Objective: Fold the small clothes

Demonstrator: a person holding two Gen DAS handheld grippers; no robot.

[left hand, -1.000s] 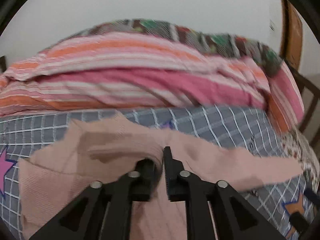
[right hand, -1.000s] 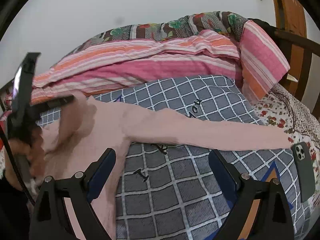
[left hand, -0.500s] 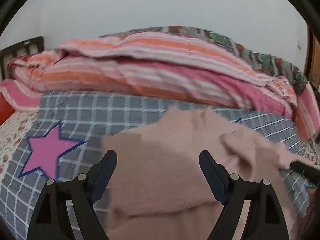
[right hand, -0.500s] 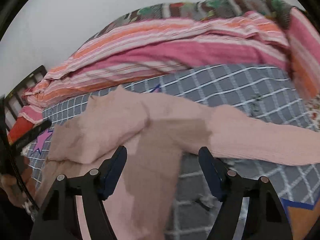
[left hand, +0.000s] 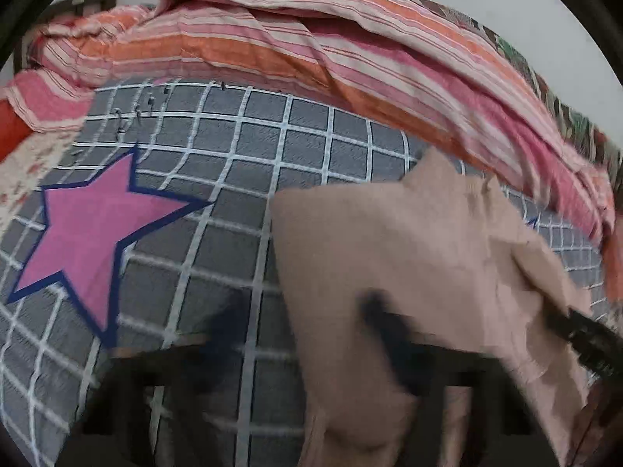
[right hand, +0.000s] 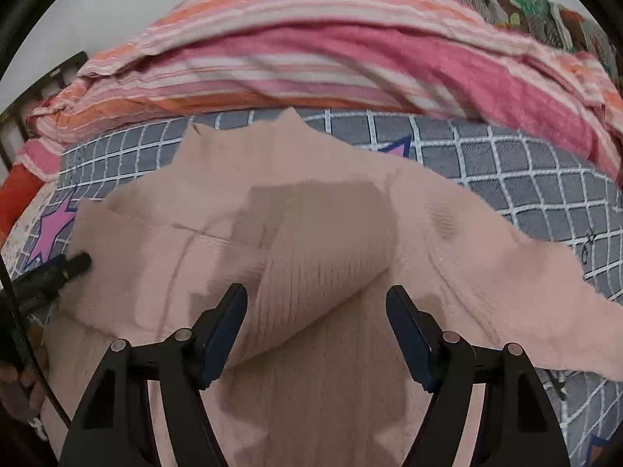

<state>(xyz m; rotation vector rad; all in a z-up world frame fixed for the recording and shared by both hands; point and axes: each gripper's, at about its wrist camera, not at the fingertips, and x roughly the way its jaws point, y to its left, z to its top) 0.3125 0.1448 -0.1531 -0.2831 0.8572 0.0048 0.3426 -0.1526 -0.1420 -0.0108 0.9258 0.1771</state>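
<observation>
A pale pink ribbed sweater [right hand: 319, 241] lies on the grey checked bedspread [right hand: 506, 163], its left sleeve folded across the body and its right sleeve [right hand: 553, 295] stretched out to the right. My right gripper [right hand: 316, 311] is open, its jaws straddling the folded sleeve end just above the cloth. My left gripper [left hand: 303, 330] is open and blurred, over the sweater's left edge [left hand: 389, 257]. The left gripper's tip also shows in the right wrist view [right hand: 74, 264] at the sweater's left edge.
A bundle of pink and orange striped bedding [right hand: 311, 62] lies along the back of the bed, also in the left wrist view [left hand: 311, 50]. A pink star [left hand: 89, 229] is printed on the bedspread left of the sweater. A dark headboard [right hand: 46, 78] stands at the far left.
The left gripper let go of the sleeve, opened and swung left. The right gripper moved in over the folded sleeve. The left sleeve now lies across the sweater's body.
</observation>
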